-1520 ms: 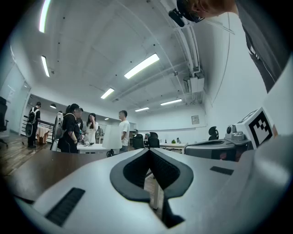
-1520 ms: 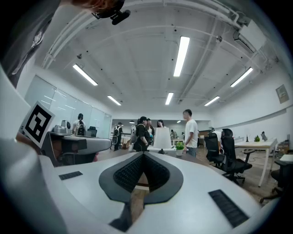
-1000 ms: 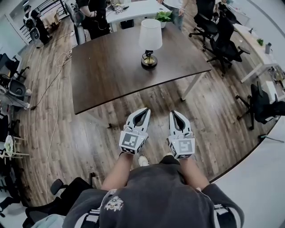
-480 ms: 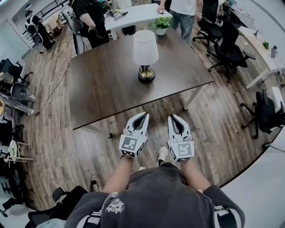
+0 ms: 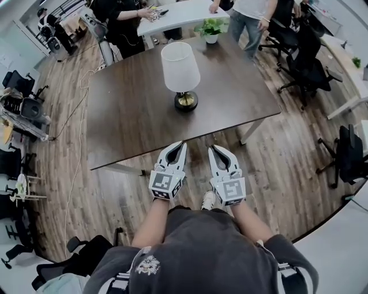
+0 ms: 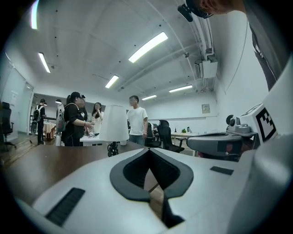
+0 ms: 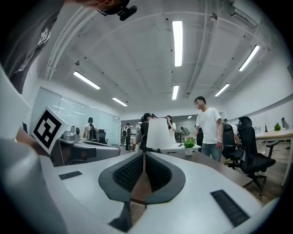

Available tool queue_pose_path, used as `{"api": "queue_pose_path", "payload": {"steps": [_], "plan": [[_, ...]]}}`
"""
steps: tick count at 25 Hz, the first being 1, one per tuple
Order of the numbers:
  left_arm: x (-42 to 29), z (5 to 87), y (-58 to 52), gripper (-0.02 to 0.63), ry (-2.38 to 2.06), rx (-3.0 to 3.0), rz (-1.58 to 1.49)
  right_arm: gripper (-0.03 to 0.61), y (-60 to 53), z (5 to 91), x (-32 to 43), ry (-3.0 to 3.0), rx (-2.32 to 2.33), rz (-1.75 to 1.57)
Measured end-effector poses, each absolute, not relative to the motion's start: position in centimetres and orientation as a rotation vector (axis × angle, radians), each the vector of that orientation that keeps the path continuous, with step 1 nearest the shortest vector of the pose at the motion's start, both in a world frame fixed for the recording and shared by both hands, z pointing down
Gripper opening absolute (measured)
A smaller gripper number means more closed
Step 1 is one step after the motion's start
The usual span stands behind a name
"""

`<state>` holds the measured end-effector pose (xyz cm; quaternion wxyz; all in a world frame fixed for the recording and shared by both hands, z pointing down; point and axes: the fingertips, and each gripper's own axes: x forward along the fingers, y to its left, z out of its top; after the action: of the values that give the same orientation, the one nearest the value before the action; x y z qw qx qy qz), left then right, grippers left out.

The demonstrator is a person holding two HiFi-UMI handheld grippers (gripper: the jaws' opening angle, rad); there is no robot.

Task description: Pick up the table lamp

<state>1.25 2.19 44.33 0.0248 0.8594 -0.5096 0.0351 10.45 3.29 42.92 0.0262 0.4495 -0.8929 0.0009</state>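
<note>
The table lamp (image 5: 180, 69), with a white shade and a brass-and-black base, stands upright near the middle of the dark brown table (image 5: 132, 109). My left gripper (image 5: 183, 144) and right gripper (image 5: 211, 147) are side by side at the table's near edge, pointing level at the lamp and well short of it. Both are shut with nothing between the jaws. In the left gripper view the lamp (image 6: 114, 124) stands left of the closed tips of the left gripper (image 6: 149, 150). In the right gripper view the lamp (image 7: 158, 133) rises just above the tips of the right gripper (image 7: 144, 154).
Several people stand behind the table's far side by a white desk (image 5: 184, 12). A small potted plant (image 5: 211, 27) sits at the table's far edge. Black office chairs (image 5: 305, 63) stand to the right, and a cable (image 5: 77, 109) trails over the wooden floor on the left.
Both grippers and the person have moved forward toward the table. Their tips now reach its near edge, and the lamp looks nearer and larger. The jaws stayed shut.
</note>
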Motion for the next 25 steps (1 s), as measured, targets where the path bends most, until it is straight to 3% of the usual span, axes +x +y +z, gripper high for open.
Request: {"api": "queue_pose_path", "payload": {"steps": [25], "plan": [[-2.4, 48.9, -15.0, 0.002, -1.443, 2.674, 0.131, 0.026, -13.8, 46.7, 4.6, -2.679, 1.344, 0.029]]}}
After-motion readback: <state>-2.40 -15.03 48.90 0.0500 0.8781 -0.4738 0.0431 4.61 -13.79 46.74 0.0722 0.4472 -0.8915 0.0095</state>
